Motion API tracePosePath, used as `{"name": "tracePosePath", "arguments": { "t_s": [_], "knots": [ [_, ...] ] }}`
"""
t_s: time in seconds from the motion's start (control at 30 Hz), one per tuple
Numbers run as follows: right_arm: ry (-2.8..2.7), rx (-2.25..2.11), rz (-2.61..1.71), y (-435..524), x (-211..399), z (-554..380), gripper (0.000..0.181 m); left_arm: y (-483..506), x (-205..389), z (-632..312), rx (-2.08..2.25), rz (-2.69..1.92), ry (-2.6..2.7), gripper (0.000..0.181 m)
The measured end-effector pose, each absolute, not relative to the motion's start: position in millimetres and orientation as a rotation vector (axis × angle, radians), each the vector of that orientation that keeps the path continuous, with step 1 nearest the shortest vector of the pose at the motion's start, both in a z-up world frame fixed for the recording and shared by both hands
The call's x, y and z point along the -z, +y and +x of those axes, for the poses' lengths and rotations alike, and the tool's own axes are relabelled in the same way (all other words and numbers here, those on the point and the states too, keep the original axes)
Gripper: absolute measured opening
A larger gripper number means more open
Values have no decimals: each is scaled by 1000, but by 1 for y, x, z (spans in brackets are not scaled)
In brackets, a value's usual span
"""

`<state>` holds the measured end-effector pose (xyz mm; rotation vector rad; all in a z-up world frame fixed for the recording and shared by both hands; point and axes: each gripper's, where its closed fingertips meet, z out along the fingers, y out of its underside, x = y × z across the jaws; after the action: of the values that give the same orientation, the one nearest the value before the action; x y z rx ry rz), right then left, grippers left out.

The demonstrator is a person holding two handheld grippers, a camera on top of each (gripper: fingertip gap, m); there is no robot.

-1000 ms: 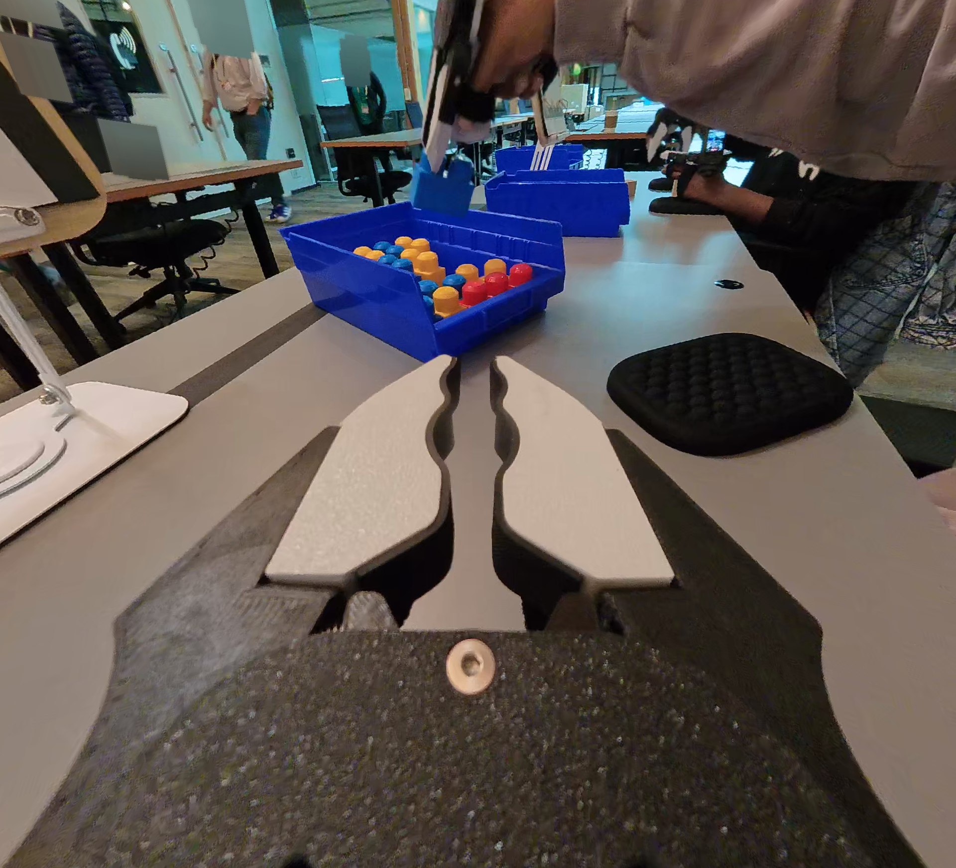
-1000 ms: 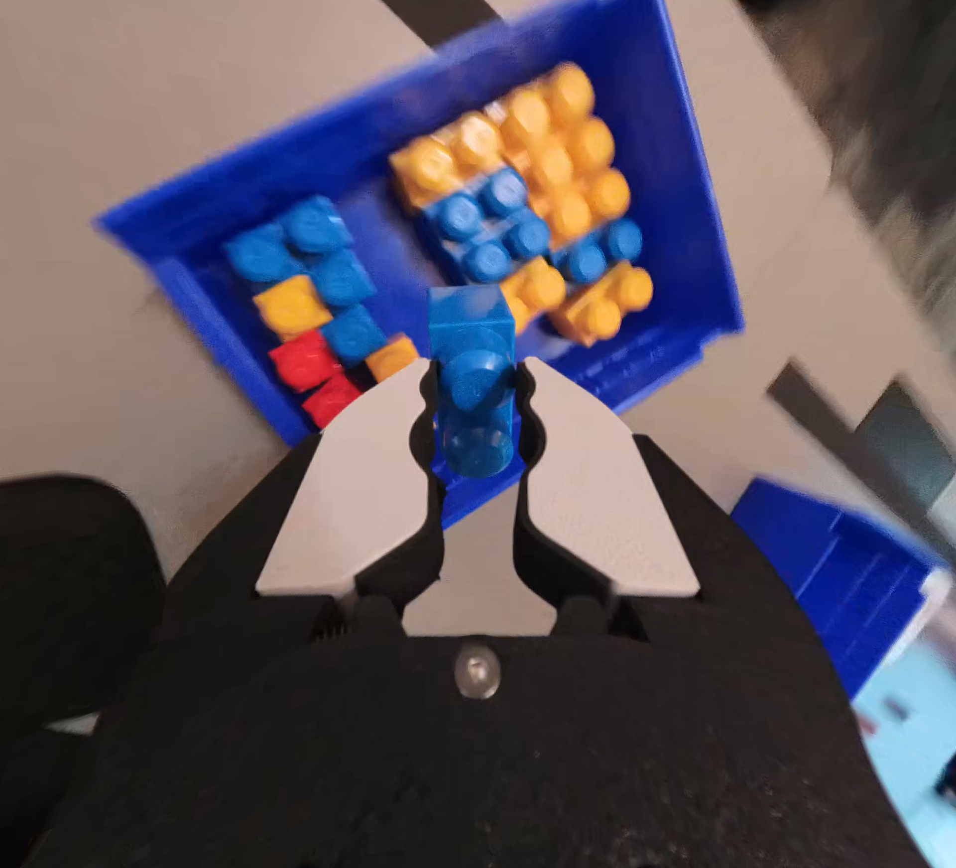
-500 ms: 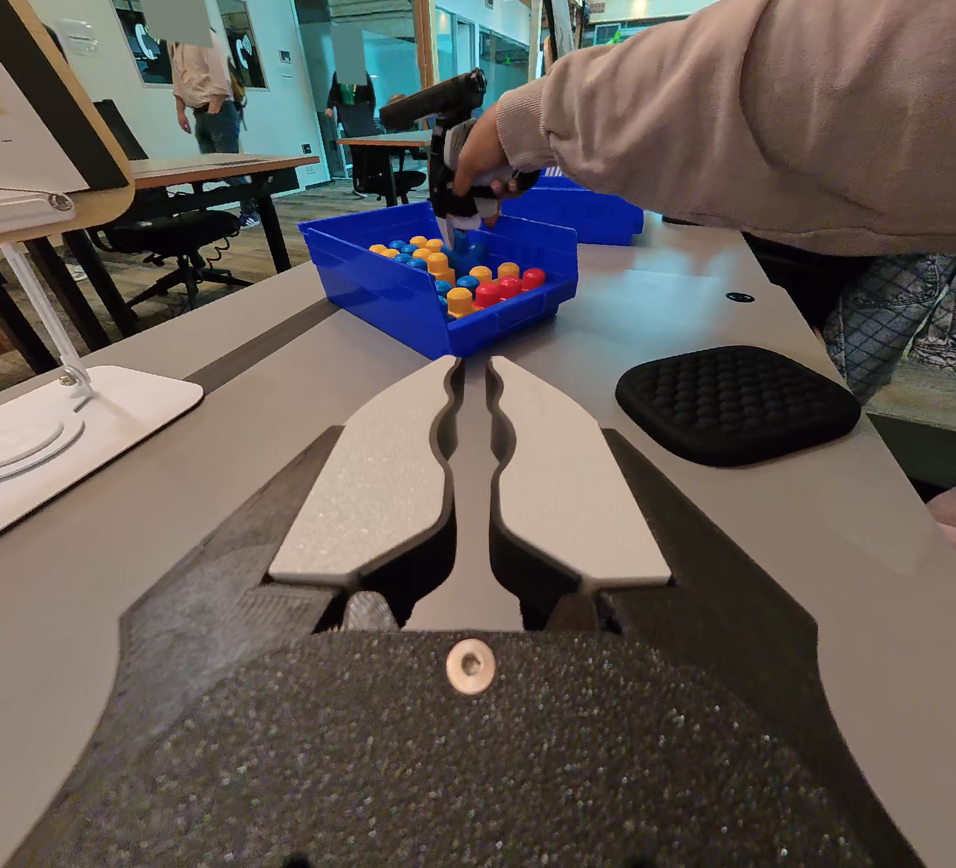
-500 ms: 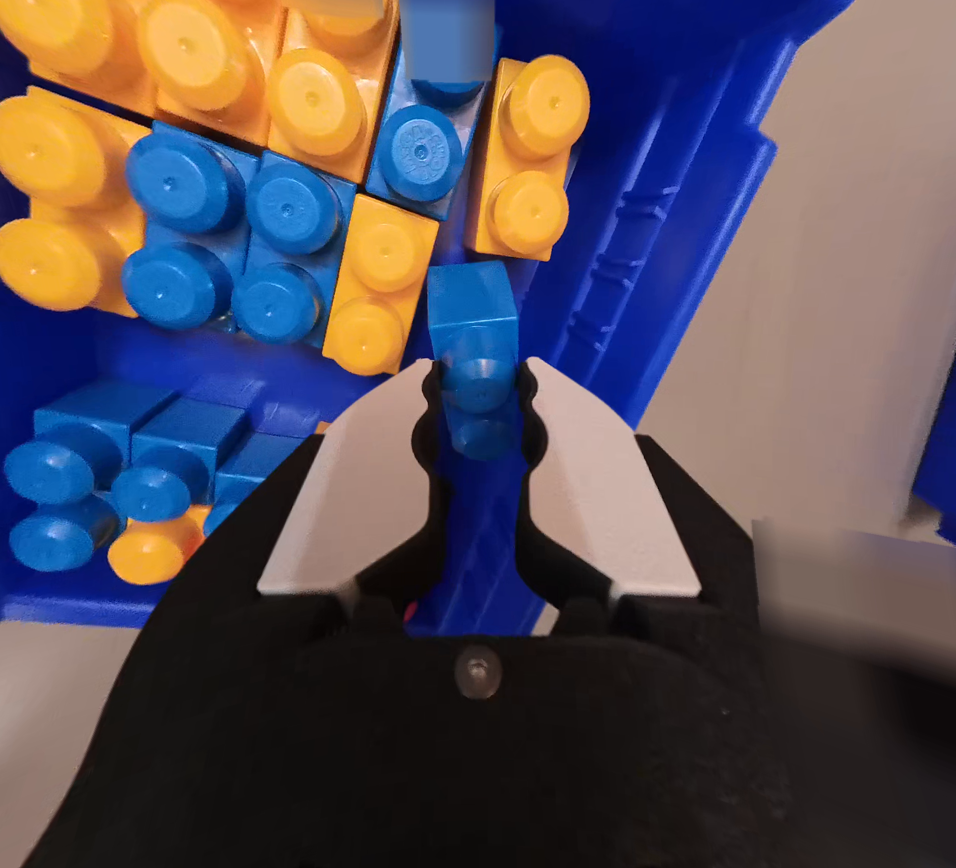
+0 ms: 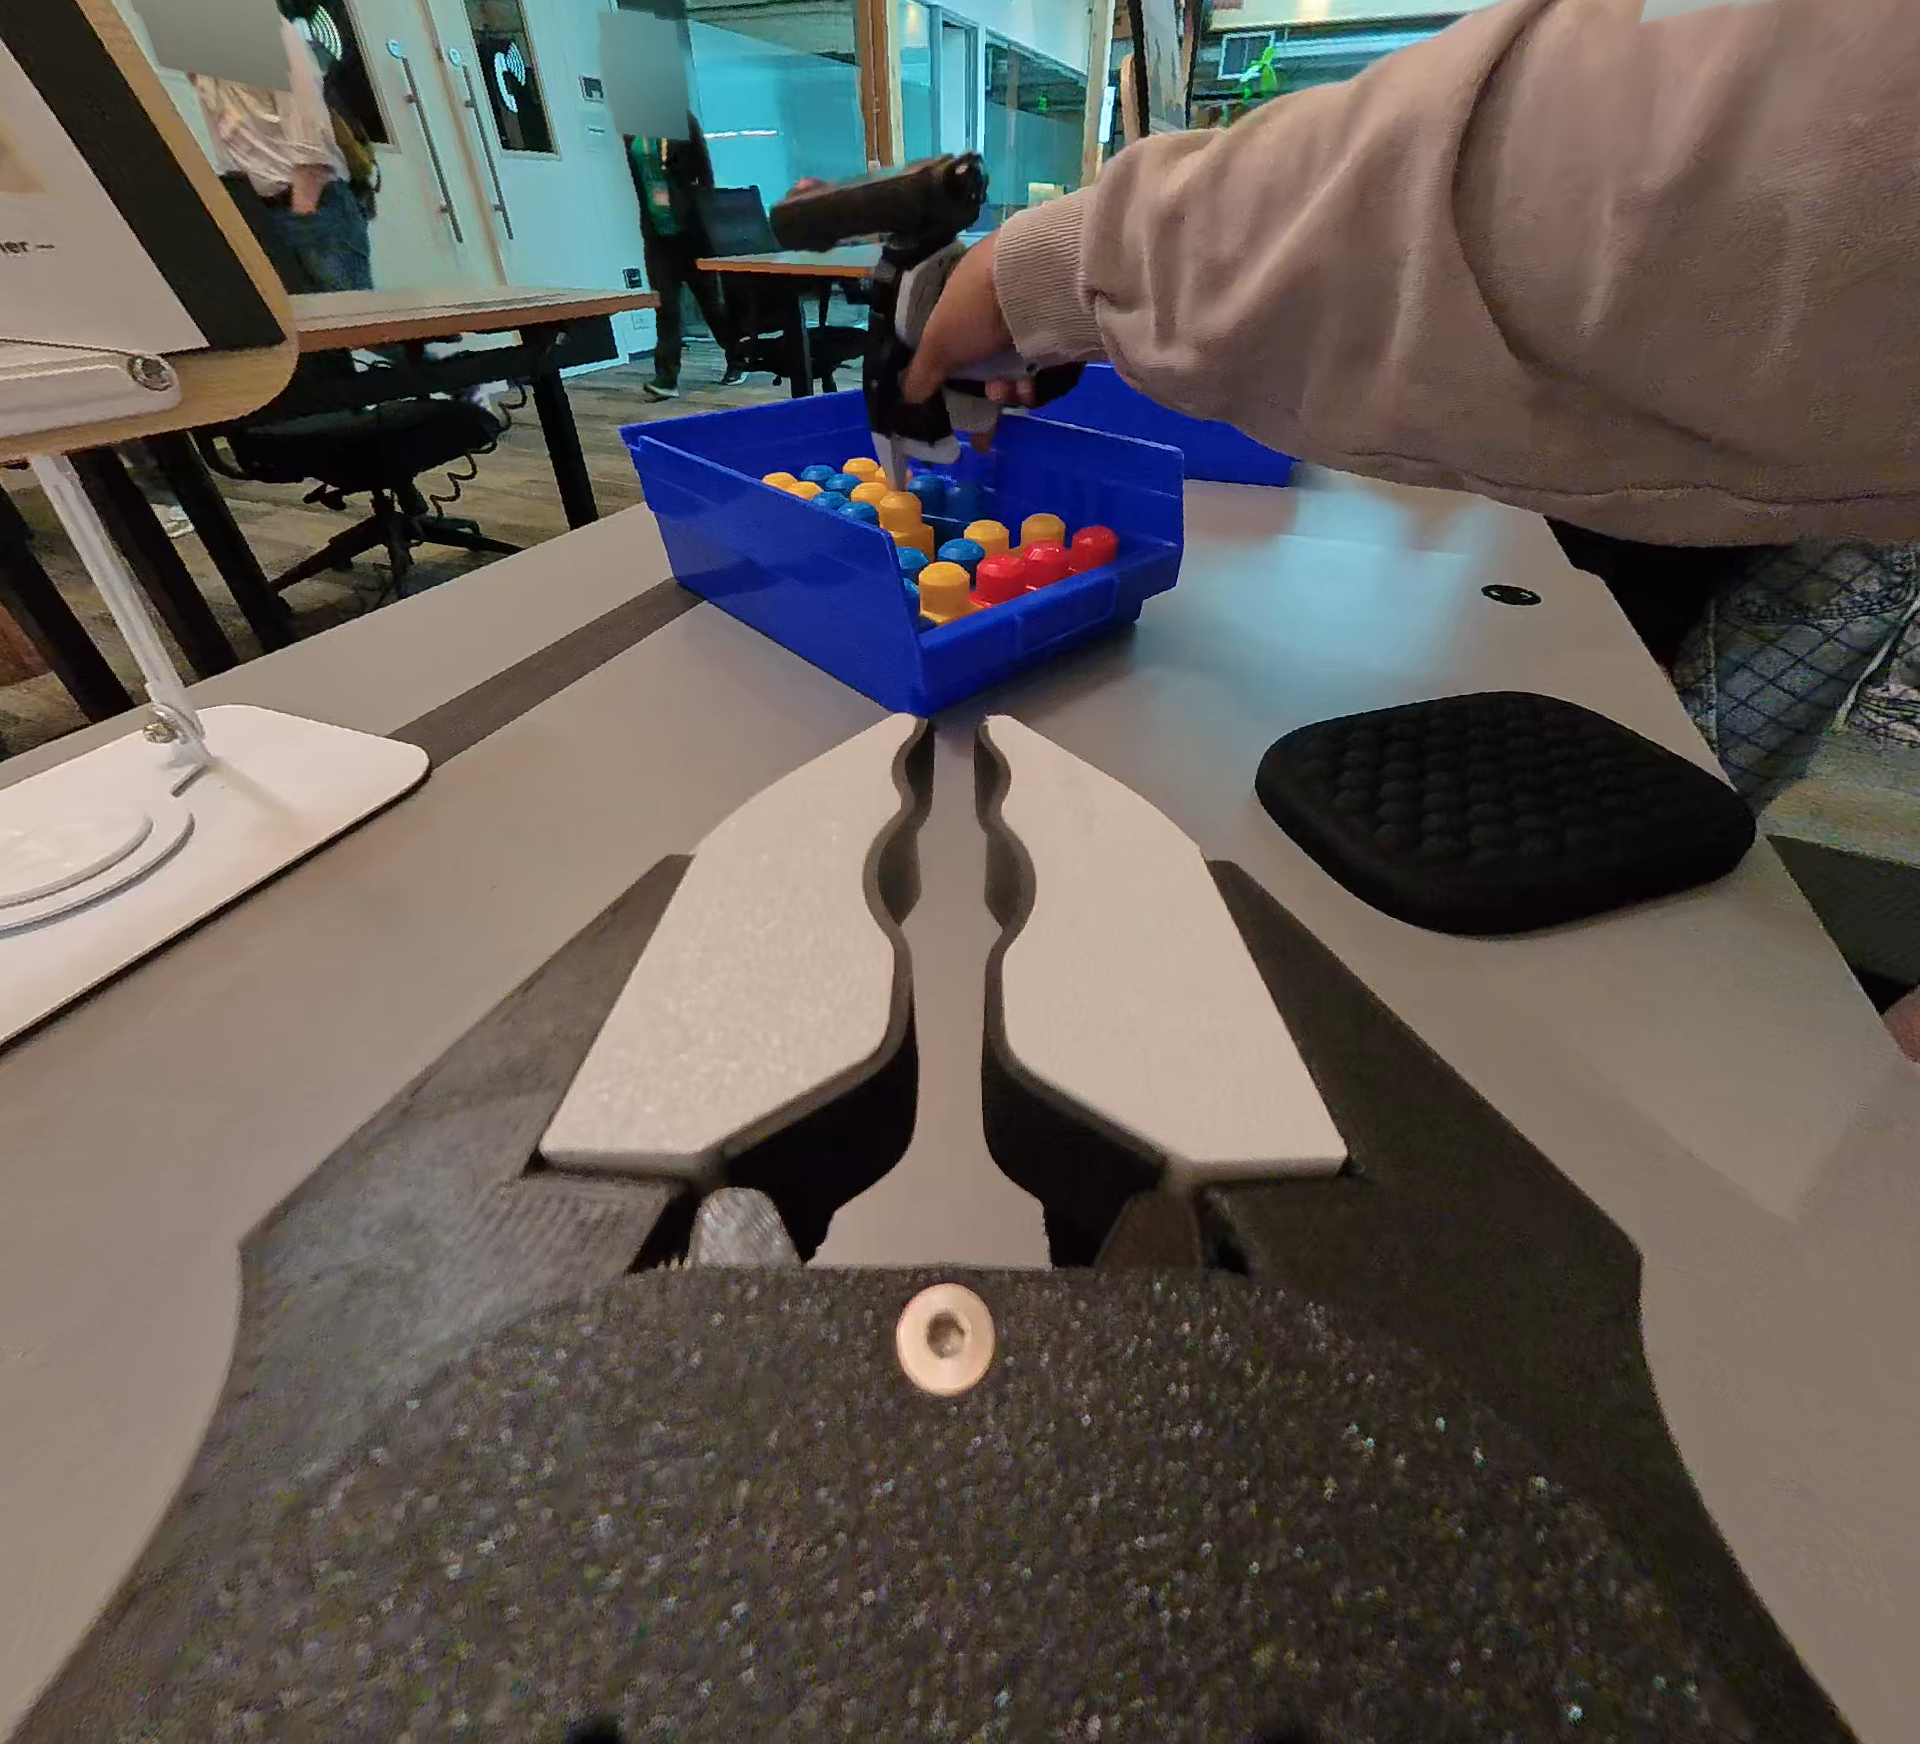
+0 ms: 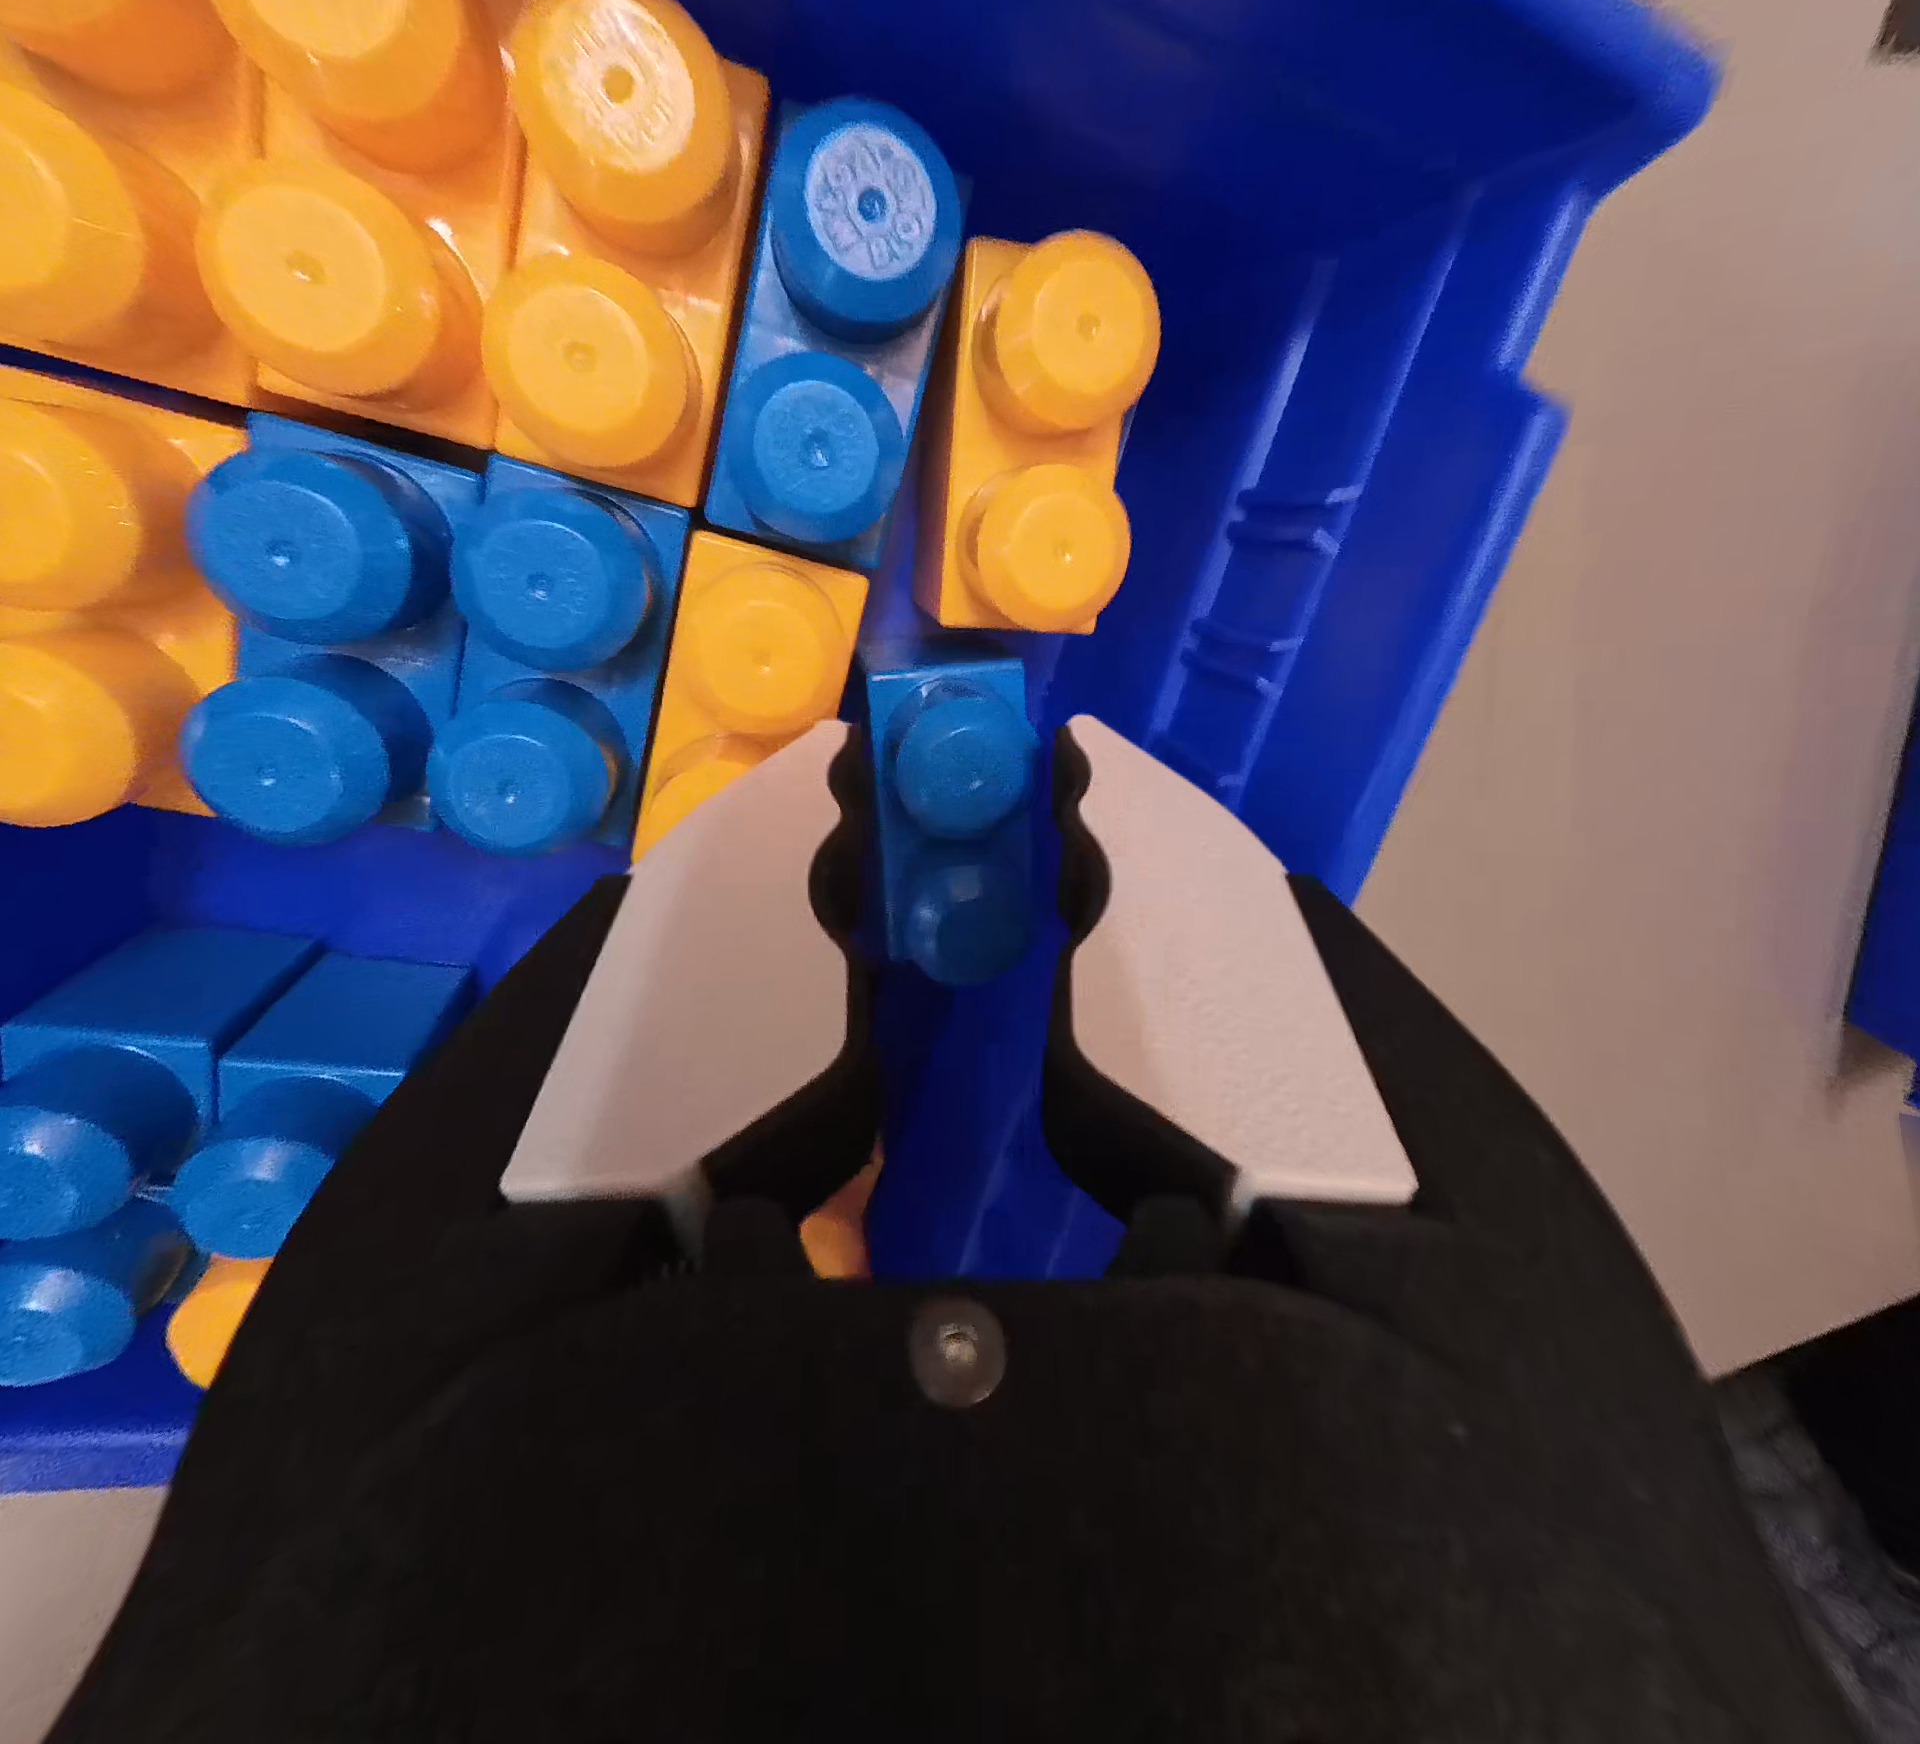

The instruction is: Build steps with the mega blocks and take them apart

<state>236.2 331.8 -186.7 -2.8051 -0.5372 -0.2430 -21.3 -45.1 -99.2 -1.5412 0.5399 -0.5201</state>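
A blue bin on the grey table holds several yellow, blue and red mega blocks. My right gripper is shut on a small blue two-stud block and holds it low inside the bin, beside a yellow block and below another yellow block, close to the bin wall. It also shows in the left wrist view, reaching down into the bin. My left gripper is nearly shut and empty, low over the table just in front of the bin.
A black textured pad lies right of my left gripper. A white stand base sits at the left. A second blue bin stands behind the first. A sleeved arm crosses above from the right. The gap from one gripper's tips to the other's is roughly 45 cm.
My right gripper came down from above the bin and lowered the blue block deep inside, next to the packed blocks. My left gripper stayed almost still.
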Motion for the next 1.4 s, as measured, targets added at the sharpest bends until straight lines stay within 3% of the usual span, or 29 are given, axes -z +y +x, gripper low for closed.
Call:
{"name": "tracePosePath", "arguments": {
  "t_s": [0.3,0.4,0.43,0.67,0.9,1.03,1.17,1.3,1.4],
  "knots": [
    [-723,43,-2042,336,73,210,26,-42,96,-33,488,-1527,495,1],
    [-689,-41,-1835,306,43,214,7,-42,92,-38,472,-1513,475,0],
    [-664,-61,-1796,295,38,218,0,-41,91,-40,466,-1509,466,0],
    [-608,-124,-1677,214,42,246,0,-39,87,-50,418,-1507,424,0],
    [-490,-156,-1870,163,110,276,59,-37,90,-49,396,-1520,428,0],
    [-398,-185,-1986,178,144,280,67,-37,92,-46,390,-1528,441,0],
    [-338,-253,-2084,196,170,273,50,-37,91,-47,377,-1527,439,0],
    [-281,-190,-2071,206,176,280,9,-37,91,-48,374,-1529,436,0],
    [-269,-177,-2062,207,175,286,4,-37,93,-47,373,-1536,440,0]
  ]
}}
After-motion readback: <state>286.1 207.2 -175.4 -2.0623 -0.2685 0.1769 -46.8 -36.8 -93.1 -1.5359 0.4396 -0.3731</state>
